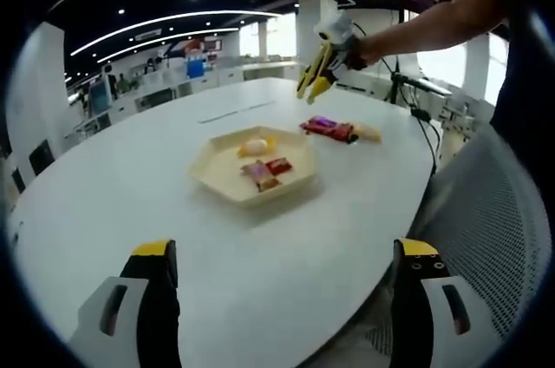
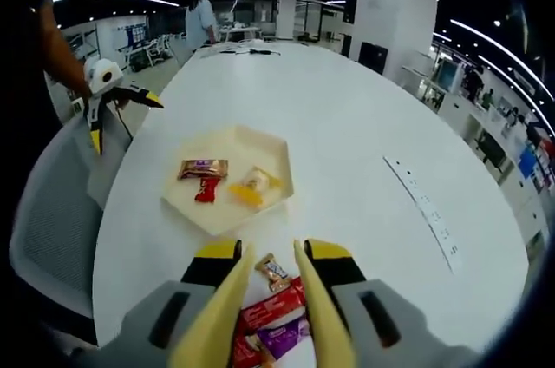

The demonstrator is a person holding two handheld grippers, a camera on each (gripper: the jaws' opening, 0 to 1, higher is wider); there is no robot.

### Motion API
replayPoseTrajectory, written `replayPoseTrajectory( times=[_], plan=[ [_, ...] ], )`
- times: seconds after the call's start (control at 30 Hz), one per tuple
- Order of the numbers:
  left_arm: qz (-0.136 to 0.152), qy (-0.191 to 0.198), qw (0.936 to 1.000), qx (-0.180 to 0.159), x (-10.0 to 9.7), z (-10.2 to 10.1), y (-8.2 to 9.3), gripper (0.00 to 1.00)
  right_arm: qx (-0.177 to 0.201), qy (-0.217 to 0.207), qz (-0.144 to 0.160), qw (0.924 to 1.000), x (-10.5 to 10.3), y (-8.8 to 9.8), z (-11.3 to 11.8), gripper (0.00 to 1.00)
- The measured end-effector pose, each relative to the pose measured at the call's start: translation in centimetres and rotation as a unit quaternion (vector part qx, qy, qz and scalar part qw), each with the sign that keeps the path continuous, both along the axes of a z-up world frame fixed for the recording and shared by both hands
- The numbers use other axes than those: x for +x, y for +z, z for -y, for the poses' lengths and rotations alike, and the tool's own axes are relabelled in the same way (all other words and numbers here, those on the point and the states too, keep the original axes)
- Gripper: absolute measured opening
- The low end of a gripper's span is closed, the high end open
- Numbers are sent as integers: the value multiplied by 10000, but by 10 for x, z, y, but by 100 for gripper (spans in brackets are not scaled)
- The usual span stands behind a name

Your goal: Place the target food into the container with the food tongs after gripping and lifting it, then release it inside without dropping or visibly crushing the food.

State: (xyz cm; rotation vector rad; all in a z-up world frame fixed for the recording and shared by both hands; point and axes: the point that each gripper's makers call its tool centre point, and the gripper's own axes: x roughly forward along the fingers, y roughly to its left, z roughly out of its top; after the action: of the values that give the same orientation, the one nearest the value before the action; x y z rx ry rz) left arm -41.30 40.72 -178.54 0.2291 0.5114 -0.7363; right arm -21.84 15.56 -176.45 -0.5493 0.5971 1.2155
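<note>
In the left gripper view the left gripper (image 1: 282,285) has its two jaws wide apart, and nothing is between them; it hangs over the near edge of the white table (image 1: 130,168). The right gripper (image 2: 273,285) carries the yellow food tongs (image 2: 264,316), whose two arms rise between its jaws. The tongs' tips stand a little apart, with no food caught between them. They hover just above a small wrapped candy (image 2: 274,271), and I cannot tell if they touch it. The right gripper is also seen in the left gripper view, raised above the far side of the table in a person's hand.

Below the candy lie a red packet (image 2: 270,304) and a purple packet (image 2: 286,335), touching each other. The container, a pale hexagonal tray (image 2: 269,153), sits near them toward the middle of the table. Inside it are a brown and red snack bar (image 2: 203,170) and a yellow wrapped piece (image 2: 250,186), side by side.

A grey mesh chair (image 2: 52,220) stands at the table's edge. The room is a big open office with lines of ceiling lights, white columns and desks far behind. A person stands at the far end of the table.
</note>
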Motion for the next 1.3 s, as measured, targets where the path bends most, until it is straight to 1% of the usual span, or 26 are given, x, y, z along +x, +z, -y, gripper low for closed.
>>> replayPoseTrajectory(
  times=[0.13,0.3,0.43,0.47,0.53,0.57,0.6,0.7,0.77,0.8,0.83,0.9,0.93,0.97,1.03,1.07,1.13,1.17,1.2,1.23,1.3],
  plan=[
    [-11,34,10000,41,1,-1,-1,100,-59,61,-72,9999,-2,-14,-1,28],
    [-51,14,9999,103,0,-2,-4,99,-156,116,-158,9997,1,-38,1,28],
    [-49,46,9999,131,0,-3,-4,99,-254,178,-245,9992,1,-54,3,28],
    [-49,38,9999,134,0,-2,-4,99,-246,191,-268,9992,1,-56,3,28],
    [-56,30,9999,148,0,-2,-5,98,-359,201,-190,9990,5,-62,6,28],
    [-76,29,9998,160,-1,-3,-6,98,-266,175,-298,9990,4,-63,4,28],
    [-80,27,9998,158,-1,-3,-6,98,-256,191,-296,9991,4,-63,3,28],
    [-84,45,9998,178,0,-4,-6,97,-268,204,-304,9990,7,-68,2,28],
    [-181,50,9997,185,-2,-4,-9,95,-369,93,-441,9983,4,-76,2,26],
    [-164,51,9997,192,-1,-4,-8,95,-21,-4,-566,9984,2,-69,-5,25],
    [-133,64,9997,190,0,-4,-8,95,-195,-341,-641,9972,7,-72,3,24],
    [-160,94,9996,222,0,-7,-9,95,-201,-344,-671,9970,2,-73,3,22],
    [-158,97,9996,219,0,-6,-9,95,-165,-369,-639,9971,3,-73,1,21],
    [-139,94,9996,212,0,-6,-8,95,-212,-520,-731,9957,1,-73,3,21],
    [-133,89,9995,255,0,-7,-9,95,-229,-486,-729,9959,-1,-72,2,20],
    [-126,95,9995,257,0,-7,-9,96,-204,-512,-779,9954,-3,-71,1,20],
    [-94,112,9997,220,1,-7,-7,98,-199,-573,-751,9953,-2,-67,3,20],
    [-51,127,9999,64,2,-4,-3,99,-136,-630,-761,9950,-1,-64,3,21],
    [210,59,9998,8,5,-2,5,100,-53,-718,-785,9943,1,-60,2,21],
    [250,44,9997,17,4,-1,6,100,-42,-735,-768,9943,2,-56,2,21],
    [-37,-11,10000,-46,-4,2,1,100,-62,-764,-769,9941,2,-51,2,21]
  ],
)
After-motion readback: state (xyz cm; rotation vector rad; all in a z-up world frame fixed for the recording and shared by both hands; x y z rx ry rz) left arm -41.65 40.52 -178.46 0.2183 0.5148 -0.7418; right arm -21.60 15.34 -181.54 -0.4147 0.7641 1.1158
